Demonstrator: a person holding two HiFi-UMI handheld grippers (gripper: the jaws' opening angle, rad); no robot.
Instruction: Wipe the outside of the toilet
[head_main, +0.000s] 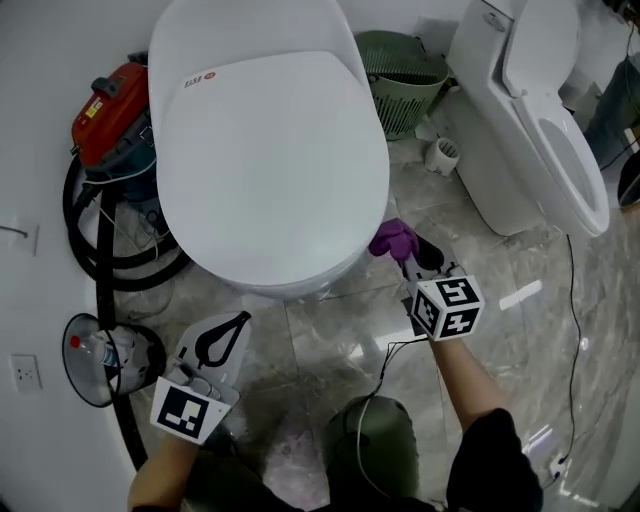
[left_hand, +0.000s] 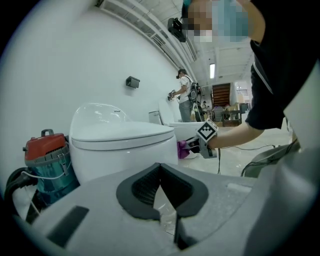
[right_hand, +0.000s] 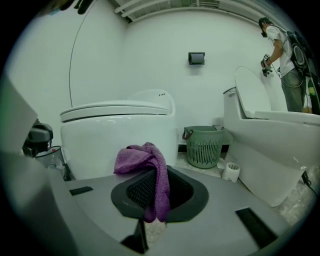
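The closed-lid toilet (head_main: 265, 150) fills the upper middle of the head view. At its 4 o'clock, just beside the bowl's outer wall, a purple cloth (head_main: 392, 240) is pinched in the right gripper (head_main: 410, 255). The left gripper (head_main: 222, 338) hangs at the bowl's 6 o'clock, its tongs pressed together on nothing. A red vacuum (head_main: 112, 115) sits at 9 o'clock and a green basket (head_main: 403, 75) at 2 o'clock.

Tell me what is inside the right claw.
A purple cloth is pinched in the right claw, its bunched top spilling out toward the toilet. Nothing else shows there; the pads cover the squeezed fold itself.
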